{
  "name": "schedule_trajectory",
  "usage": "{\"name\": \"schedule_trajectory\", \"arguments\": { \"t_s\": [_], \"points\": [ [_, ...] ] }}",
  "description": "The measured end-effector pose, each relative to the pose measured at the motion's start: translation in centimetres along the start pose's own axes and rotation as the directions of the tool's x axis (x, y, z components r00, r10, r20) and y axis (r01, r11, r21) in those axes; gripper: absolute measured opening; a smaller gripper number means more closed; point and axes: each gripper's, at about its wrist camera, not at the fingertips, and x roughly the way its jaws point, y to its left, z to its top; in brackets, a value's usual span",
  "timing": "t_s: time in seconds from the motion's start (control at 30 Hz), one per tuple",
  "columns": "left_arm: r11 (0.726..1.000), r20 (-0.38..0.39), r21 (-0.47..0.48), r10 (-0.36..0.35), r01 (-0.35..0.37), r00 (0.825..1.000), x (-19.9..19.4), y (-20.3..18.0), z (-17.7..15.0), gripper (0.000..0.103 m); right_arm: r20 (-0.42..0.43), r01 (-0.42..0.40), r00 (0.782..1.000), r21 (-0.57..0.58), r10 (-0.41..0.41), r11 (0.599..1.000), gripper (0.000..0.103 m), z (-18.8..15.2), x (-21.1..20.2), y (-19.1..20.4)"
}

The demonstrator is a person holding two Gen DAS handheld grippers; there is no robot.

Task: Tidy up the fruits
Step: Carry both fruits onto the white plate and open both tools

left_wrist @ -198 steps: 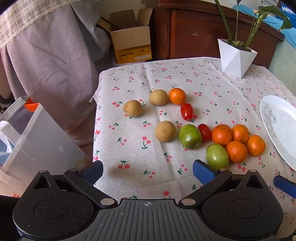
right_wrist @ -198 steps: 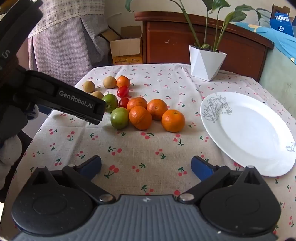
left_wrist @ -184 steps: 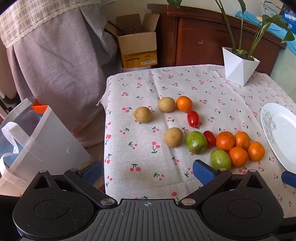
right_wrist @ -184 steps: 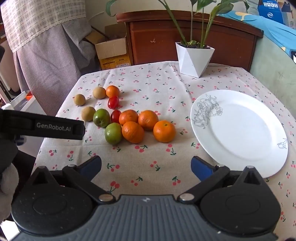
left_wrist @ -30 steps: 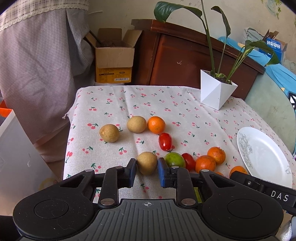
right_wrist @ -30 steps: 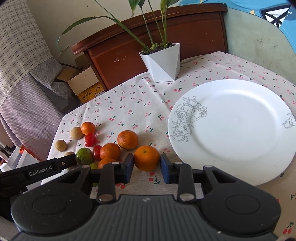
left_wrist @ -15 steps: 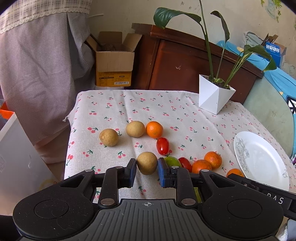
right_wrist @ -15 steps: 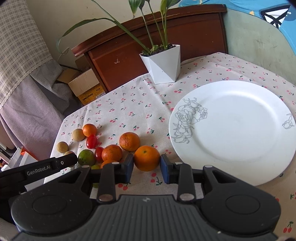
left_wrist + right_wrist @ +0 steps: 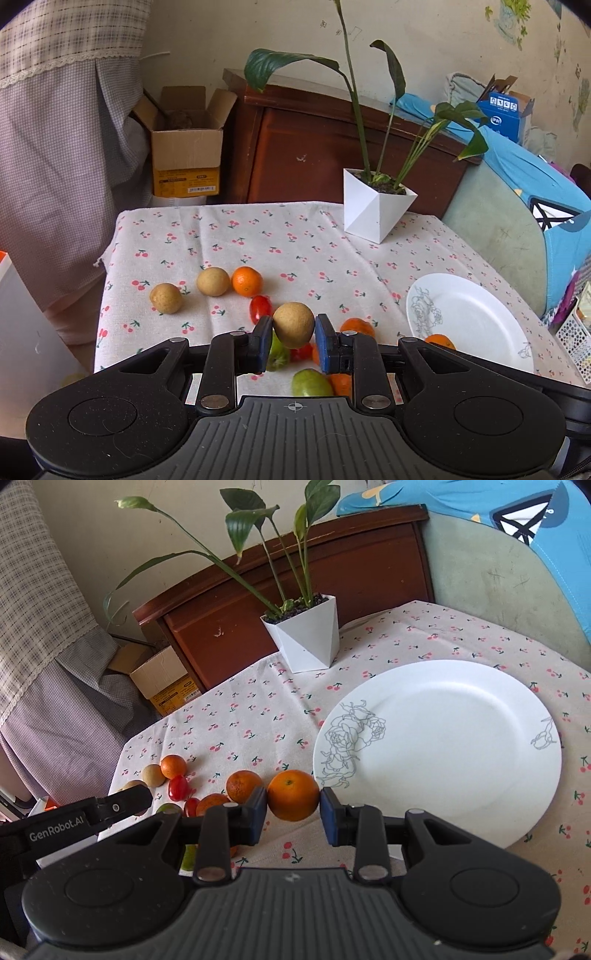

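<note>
My left gripper (image 9: 293, 336) is shut on a tan round fruit (image 9: 293, 324) and holds it above the cherry-print tablecloth (image 9: 295, 240). My right gripper (image 9: 293, 810) is shut on an orange (image 9: 293, 795), lifted beside the left rim of the white plate (image 9: 443, 746). On the cloth lie two tan fruits (image 9: 166, 298), an orange (image 9: 246, 281), red tomatoes (image 9: 260, 306), green fruits (image 9: 310, 382) and more oranges (image 9: 243, 785). The plate also shows in the left wrist view (image 9: 469, 317), with the held orange (image 9: 439, 340) at its near rim.
A white faceted planter (image 9: 376, 214) with a leafy plant stands at the table's back. A wooden cabinet (image 9: 332, 147) and a cardboard box (image 9: 186, 162) are behind the table. A white bag (image 9: 22, 332) sits left of the table. The left gripper's body (image 9: 74, 819) shows in the right wrist view.
Both grippers have risen with their fruit. The left one lifted the tan fruit off the cloth; the right one carried the orange up and toward the plate's rim.
</note>
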Motion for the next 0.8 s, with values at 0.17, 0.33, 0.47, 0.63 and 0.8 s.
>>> {"name": "schedule_trajectory", "arguments": {
  "t_s": [0.17, 0.33, 0.47, 0.63, 0.8],
  "points": [
    [0.998, -0.015, 0.042, -0.049, 0.050, 0.999, 0.1, -2.5, -0.1, 0.023, 0.024, 0.016, 1.000, 0.029, -0.017, 0.999, 0.031, 0.4, -1.3, -1.7],
    [0.992, -0.041, 0.057, -0.109, 0.111, 0.993, 0.5, -4.6, -0.2, 0.023, 0.042, 0.046, 0.998, 0.066, -0.049, 0.997, 0.031, 0.6, -2.3, -3.6],
    [0.984, -0.070, 0.082, -0.150, 0.156, 0.986, 1.3, -6.3, -0.3, 0.023, 0.044, 0.077, 0.996, 0.100, -0.082, 0.992, 0.031, 0.6, -2.8, -5.1],
    [0.970, -0.100, 0.119, -0.199, 0.210, 0.975, 2.5, -8.5, -0.3, 0.023, 0.037, 0.106, 0.993, 0.148, -0.112, 0.983, 0.031, 0.5, -3.3, -6.8],
    [0.960, -0.129, 0.134, -0.227, 0.244, 0.965, 3.7, -10.0, -0.6, 0.023, 0.025, 0.125, 0.991, 0.185, -0.132, 0.975, 0.031, 0.4, -3.2, -8.0]
  ]
}}
